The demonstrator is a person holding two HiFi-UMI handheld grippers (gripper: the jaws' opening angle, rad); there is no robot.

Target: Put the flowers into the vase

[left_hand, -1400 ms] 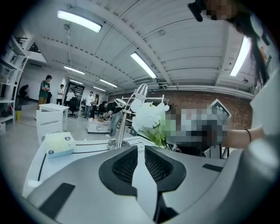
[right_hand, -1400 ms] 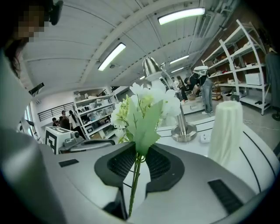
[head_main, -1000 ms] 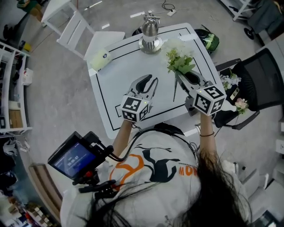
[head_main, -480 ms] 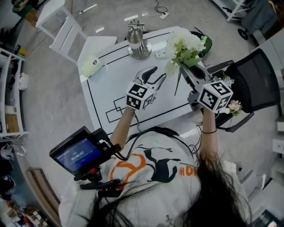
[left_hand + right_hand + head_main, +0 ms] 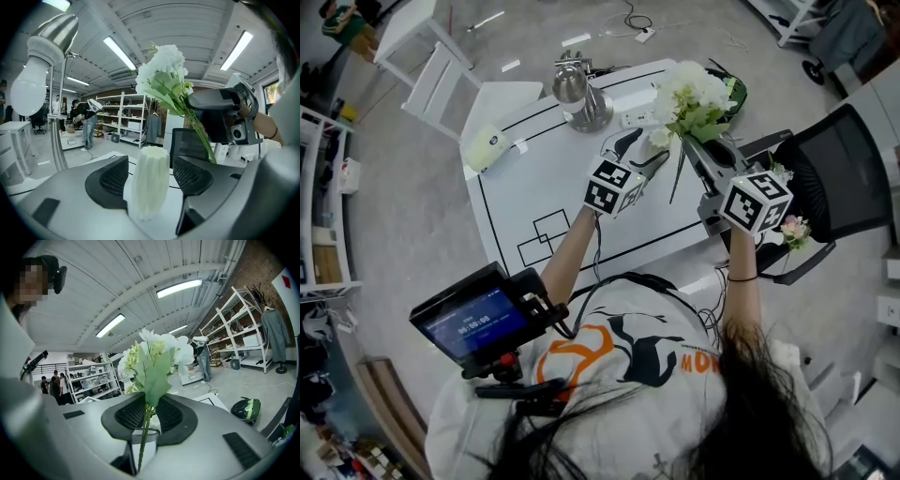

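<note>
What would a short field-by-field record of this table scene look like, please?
Left tongs: jaws have just been opening; white ribbed vase stands between them, ungripped
Right tongs: shut on the green stem of the white flowers
Flowers: not yet in the vase
Surface: white table with black lines

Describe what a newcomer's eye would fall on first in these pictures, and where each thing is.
The bunch of white flowers stands out first, its stems clamped in the right gripper over the far right corner of the white table. Next comes the ribbed white vase, standing between the parted jaws of the left gripper, which have just been opening.
</note>
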